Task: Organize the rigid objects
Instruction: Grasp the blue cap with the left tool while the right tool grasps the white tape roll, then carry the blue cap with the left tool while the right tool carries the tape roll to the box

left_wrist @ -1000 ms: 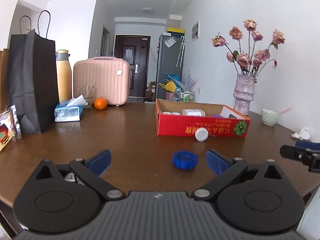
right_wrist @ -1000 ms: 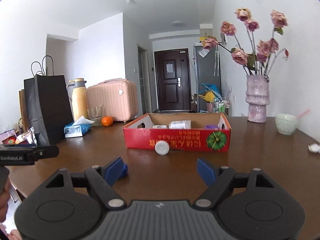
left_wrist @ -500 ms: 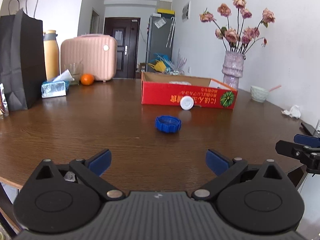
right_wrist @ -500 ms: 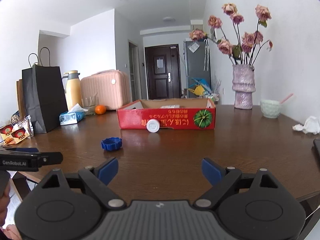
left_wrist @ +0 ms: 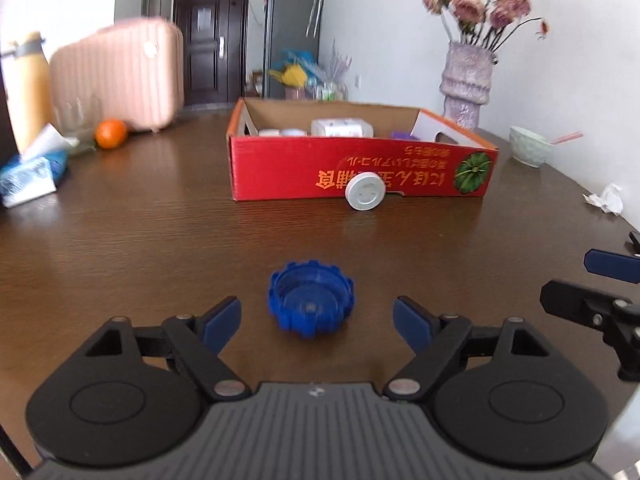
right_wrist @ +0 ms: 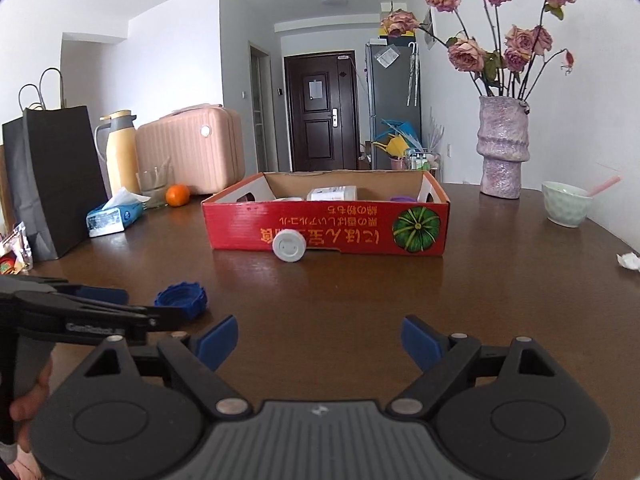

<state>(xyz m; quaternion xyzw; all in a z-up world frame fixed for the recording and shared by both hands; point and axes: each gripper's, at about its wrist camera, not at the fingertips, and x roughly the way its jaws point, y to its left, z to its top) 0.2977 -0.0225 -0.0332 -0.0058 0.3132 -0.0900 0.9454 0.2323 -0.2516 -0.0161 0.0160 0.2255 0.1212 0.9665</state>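
Left wrist view shows the blue ridged plastic screw cap [left_wrist: 311, 305] lying open side up on the dark brown wooden bench [left_wrist: 140, 220], just ahead of the left gripper [left_wrist: 317, 318] and roughly centred between its blue-padded fingers [left_wrist: 222, 322]. I judge the cap light, stiff and not fragile; its notched rim should give the pads good bite, so the best hold is across the outer rim at 3 and 9 o'clock, not on the thin inner wall. Being shallow, it may skid on the polished wood if only 1 pad meets it first.

The left fingers have just been closing but are released, well apart, with the cap between them and untouched. At 12 o'clock from the cap, well apart, stands the red cardboard box [left_wrist: 360, 176], with a white round lid [left_wrist: 366, 192] leaning on edge against its front wall. That lid also looks light and hard, and may roll.

In the right wrist view, the right gripper [right_wrist: 320, 340] is spread wide and empty over bare wood, the cap lying at about 10 o'clock from it.
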